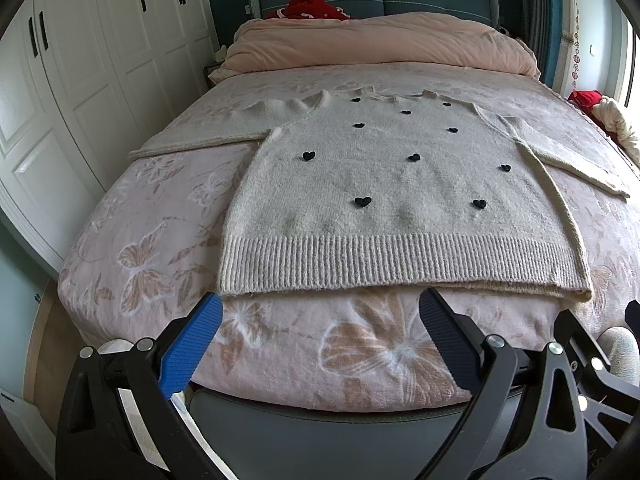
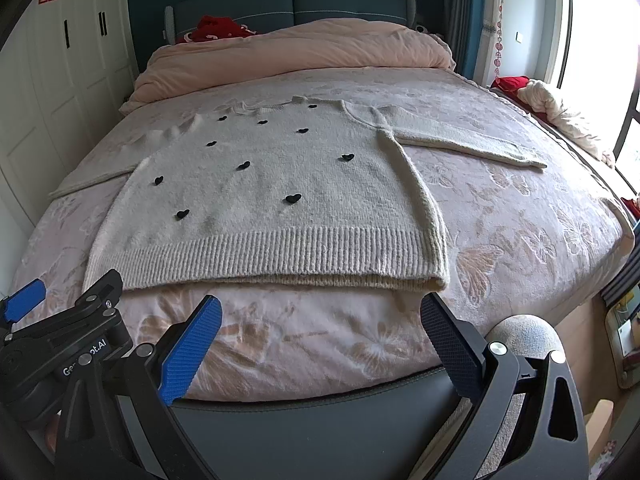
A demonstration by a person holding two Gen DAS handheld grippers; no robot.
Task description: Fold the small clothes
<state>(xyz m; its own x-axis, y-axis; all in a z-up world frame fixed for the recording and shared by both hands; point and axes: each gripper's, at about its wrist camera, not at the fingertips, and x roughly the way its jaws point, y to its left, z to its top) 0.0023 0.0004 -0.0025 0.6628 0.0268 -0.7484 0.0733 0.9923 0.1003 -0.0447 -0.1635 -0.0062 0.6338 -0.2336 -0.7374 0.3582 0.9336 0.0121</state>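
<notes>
A cream knit sweater point(image 1: 392, 184) with small black hearts lies flat on the bed, front up, ribbed hem toward me, both sleeves spread out to the sides. It also shows in the right wrist view point(image 2: 272, 208). My left gripper point(image 1: 320, 312) is open and empty, just short of the hem near its middle. My right gripper point(image 2: 320, 314) is open and empty, just short of the hem near its right corner. The left gripper point(image 2: 24, 300) shows at the left edge of the right wrist view.
The bed point(image 1: 160, 248) has a pink butterfly-pattern cover. A rolled pink duvet point(image 1: 376, 44) lies at the head. White wardrobes point(image 1: 80, 80) stand on the left. Red and cream cloth point(image 2: 552, 108) lies by the window on the right. A dark bed frame edge point(image 2: 320, 412) is below.
</notes>
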